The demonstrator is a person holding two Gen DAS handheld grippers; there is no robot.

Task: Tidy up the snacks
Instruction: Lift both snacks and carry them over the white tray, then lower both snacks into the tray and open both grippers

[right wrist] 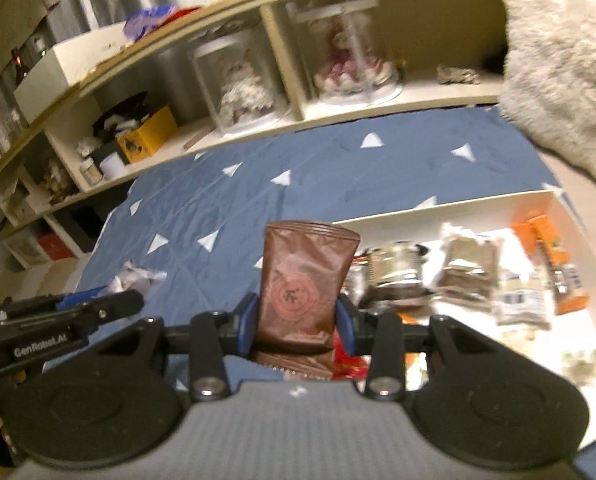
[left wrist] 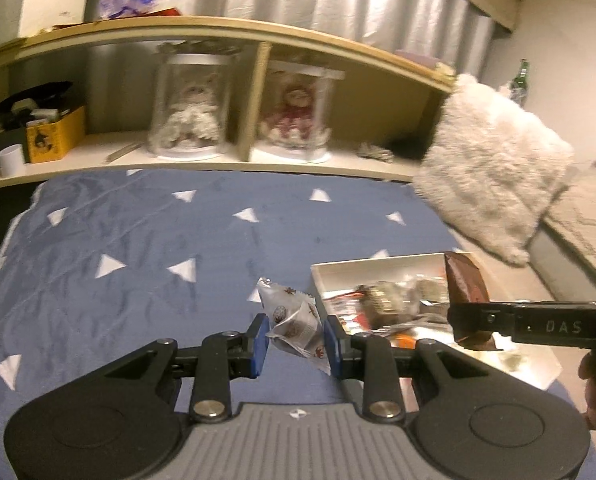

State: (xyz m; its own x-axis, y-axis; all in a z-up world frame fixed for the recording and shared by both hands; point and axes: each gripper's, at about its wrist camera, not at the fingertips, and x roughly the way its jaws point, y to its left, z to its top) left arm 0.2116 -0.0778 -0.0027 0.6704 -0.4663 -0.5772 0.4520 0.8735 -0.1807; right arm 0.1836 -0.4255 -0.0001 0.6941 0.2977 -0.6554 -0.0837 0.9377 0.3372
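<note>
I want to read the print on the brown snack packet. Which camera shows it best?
The right wrist view: the brown packet stands upright between the right gripper pads, facing the lens, its round emblem visible. The left wrist view shows it only edge-on and partly hidden behind that gripper's fingers.

The left gripper [left wrist: 296,338] has a small snack packet [left wrist: 294,322] between its pads, above the bedspread [left wrist: 138,240]. To its right lies an open box [left wrist: 377,266] of snacks. The right gripper [right wrist: 298,324] holds a pouch [right wrist: 303,284] upright, the box [right wrist: 437,212] ahead-right. Beyond the bedspread stands a shelf [left wrist: 218,28]; a pillow [left wrist: 493,168] sits far right.
</note>
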